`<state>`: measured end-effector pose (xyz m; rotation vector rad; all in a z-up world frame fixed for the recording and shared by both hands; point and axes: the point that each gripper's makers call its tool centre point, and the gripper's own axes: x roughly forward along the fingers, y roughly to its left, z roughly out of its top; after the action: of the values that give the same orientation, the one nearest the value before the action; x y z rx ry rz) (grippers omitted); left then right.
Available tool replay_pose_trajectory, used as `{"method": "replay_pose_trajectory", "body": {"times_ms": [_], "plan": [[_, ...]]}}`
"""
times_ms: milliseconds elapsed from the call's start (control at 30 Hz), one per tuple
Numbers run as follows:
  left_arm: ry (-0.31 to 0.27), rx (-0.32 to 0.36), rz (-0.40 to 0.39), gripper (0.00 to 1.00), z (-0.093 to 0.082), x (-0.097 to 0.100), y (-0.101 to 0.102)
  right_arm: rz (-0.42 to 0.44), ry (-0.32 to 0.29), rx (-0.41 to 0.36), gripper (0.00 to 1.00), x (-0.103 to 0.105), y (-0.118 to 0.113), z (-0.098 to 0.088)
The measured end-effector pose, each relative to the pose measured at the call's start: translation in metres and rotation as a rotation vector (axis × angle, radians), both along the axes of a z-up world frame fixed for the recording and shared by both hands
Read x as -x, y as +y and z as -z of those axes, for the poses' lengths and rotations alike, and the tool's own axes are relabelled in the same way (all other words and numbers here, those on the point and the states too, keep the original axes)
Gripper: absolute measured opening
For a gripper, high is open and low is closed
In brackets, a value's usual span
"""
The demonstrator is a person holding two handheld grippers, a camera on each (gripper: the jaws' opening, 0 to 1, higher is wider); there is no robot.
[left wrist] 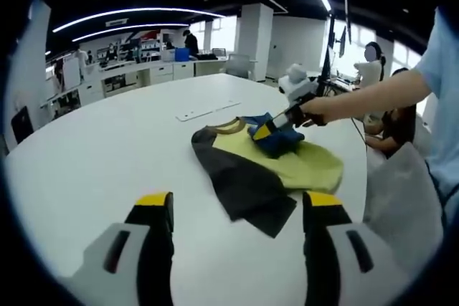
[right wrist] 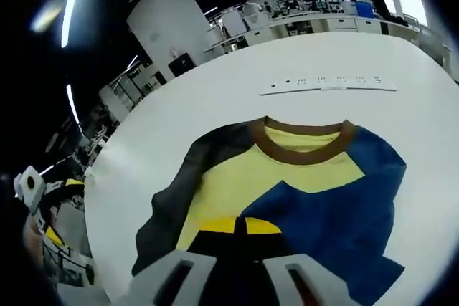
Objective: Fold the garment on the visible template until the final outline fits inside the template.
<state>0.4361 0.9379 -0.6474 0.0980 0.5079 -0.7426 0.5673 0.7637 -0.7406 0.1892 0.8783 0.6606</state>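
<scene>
In the left gripper view, we see a big white table (left wrist: 107, 148). A shirt (left wrist: 315, 166) lies on it, up at about one o'clock from our left gripper (left wrist: 237, 213). The shirt is yellow in the middle, with a dark grey sleeve (left wrist: 244, 184) on the near side and a blue sleeve (left wrist: 276, 141) on the far side. It has a brown collar (left wrist: 231, 127).

Our left gripper has yellow tips. Its two jaws stand wide apart and hold nothing. It hangs over the bare table, near the grey sleeve but not touching it.

Our right gripper (left wrist: 267, 130) comes in from three o'clock, held by a hand (left wrist: 314, 111). Its yellow tip is down on the blue sleeve, which is bunched up over the yellow part.

In the right gripper view, the shirt (right wrist: 265, 177) is spread out just in front of us, collar (right wrist: 301, 147) at twelve o'clock. The jaws of our right gripper (right wrist: 240, 226) are pressed close together on the cloth, right where the yellow meets the blue sleeve (right wrist: 344, 220). The grey sleeve (right wrist: 179, 191) lies at nine o'clock.

A long white strip (right wrist: 330, 85) lies on the table past the collar, well apart from the shirt.
</scene>
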Motion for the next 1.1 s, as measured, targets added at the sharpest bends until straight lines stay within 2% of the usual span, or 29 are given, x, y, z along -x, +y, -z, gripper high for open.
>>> {"method": "replay_pose_trajectory", "body": {"times_ms": [33,100,167,267,367,533,633,767,867,1000,1100], "plan": [[0.0,0.0,0.002,0.71,0.0,0.0,-0.001,-0.026,-0.034,-0.008,0.0,0.0,0.003,-0.004],[0.001,0.0,0.01,0.71,0.0,-0.001,-0.003,-0.014,-0.05,-0.004,0.01,0.0,0.001,-0.008],[0.003,0.0,0.016,0.71,0.001,-0.001,-0.005,-0.018,-0.094,-0.015,0.06,0.0,-0.003,-0.018],[0.003,0.003,0.027,0.71,0.001,-0.001,-0.008,-0.002,-0.127,-0.039,0.21,0.001,-0.015,-0.031],[0.002,0.006,0.031,0.71,0.0,-0.001,-0.01,0.005,-0.17,-0.019,0.36,0.002,-0.029,-0.039],[0.002,0.008,0.036,0.71,0.0,-0.001,-0.011,0.024,-0.198,-0.02,0.5,0.007,-0.05,-0.049],[0.002,0.007,0.036,0.71,0.0,-0.002,-0.012,0.025,-0.214,-0.022,0.63,0.013,-0.059,-0.052],[-0.004,0.011,0.036,0.71,-0.002,-0.003,-0.013,0.024,-0.234,-0.003,0.74,0.019,-0.069,-0.05],[-0.005,0.012,0.037,0.71,-0.003,-0.004,-0.013,0.048,-0.215,-0.003,0.81,0.02,-0.076,-0.047],[-0.006,0.014,0.037,0.71,-0.004,-0.005,-0.013,0.08,-0.203,-0.011,0.78,0.021,-0.086,-0.044],[-0.005,0.014,0.036,0.71,-0.003,-0.005,-0.013,0.135,-0.161,-0.037,0.74,0.02,-0.095,-0.035]]}}
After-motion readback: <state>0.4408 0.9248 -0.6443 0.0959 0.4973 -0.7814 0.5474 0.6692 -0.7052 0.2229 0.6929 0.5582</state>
